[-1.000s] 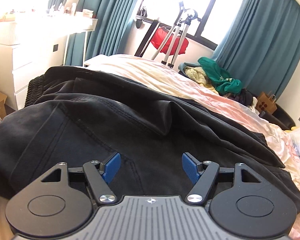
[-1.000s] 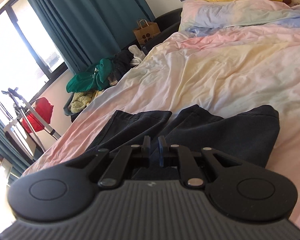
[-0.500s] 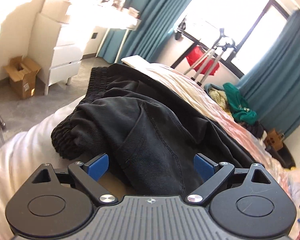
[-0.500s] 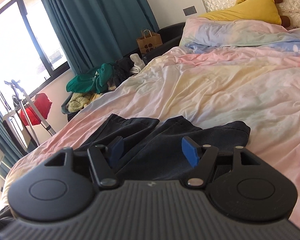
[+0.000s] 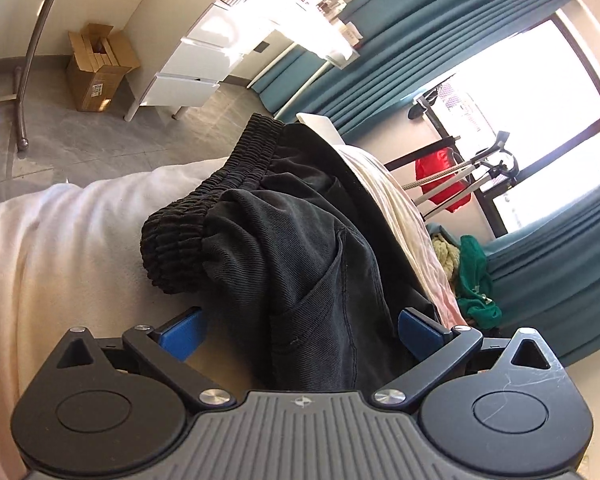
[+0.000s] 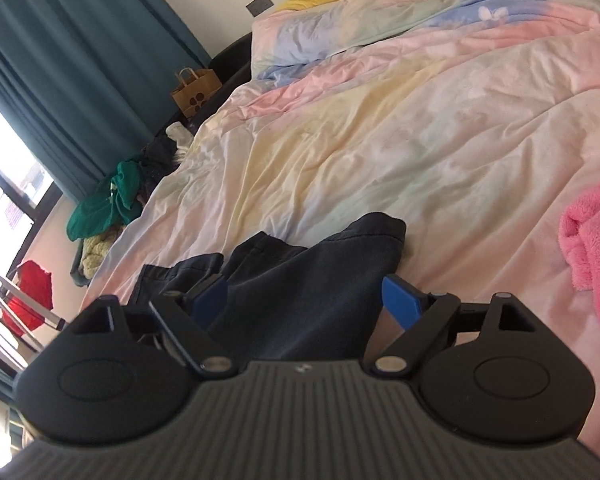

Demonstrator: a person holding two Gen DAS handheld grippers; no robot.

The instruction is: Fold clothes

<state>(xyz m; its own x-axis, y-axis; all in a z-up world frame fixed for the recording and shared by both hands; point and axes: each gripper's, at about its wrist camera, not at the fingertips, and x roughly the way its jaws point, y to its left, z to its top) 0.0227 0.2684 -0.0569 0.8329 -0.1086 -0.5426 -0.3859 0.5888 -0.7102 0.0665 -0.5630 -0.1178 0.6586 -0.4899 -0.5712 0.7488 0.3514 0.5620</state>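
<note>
Garment: black trousers (image 5: pixel 300 248) stretched along the bed (image 6: pixel 440 128), elastic waistband (image 5: pixel 204 216) bunched at the foot end, leg hems (image 6: pixel 340 256) pointing towards the pillows; upper half rumpled, one layer lapped over another.
Left gripper (image 5: pixel 300 332): spread wide, blue pads either side of a ridge of black cloth just below the waistband; nothing clamped.
Right gripper (image 6: pixel 304 300): equally wide, straddling the near end of the dark legs; no hold on anything.
Stage: unclear whether a fold is finished or pending; lapped layers fit both a half-made fold and a loose heap awaiting smoothing.
Risk, left: closing on the thick ridge likely to catch several layers at once, dragging the heap rather than a single edge.
Risk, right: two leg ends lying apart at the far side; pinching only one likely to skew any fold.
Risk, surface: soft duvet prone to being nipped along with the cloth.
Nearby: pink fleece (image 6: pixel 592 240) at right, close enough to snag.
</note>
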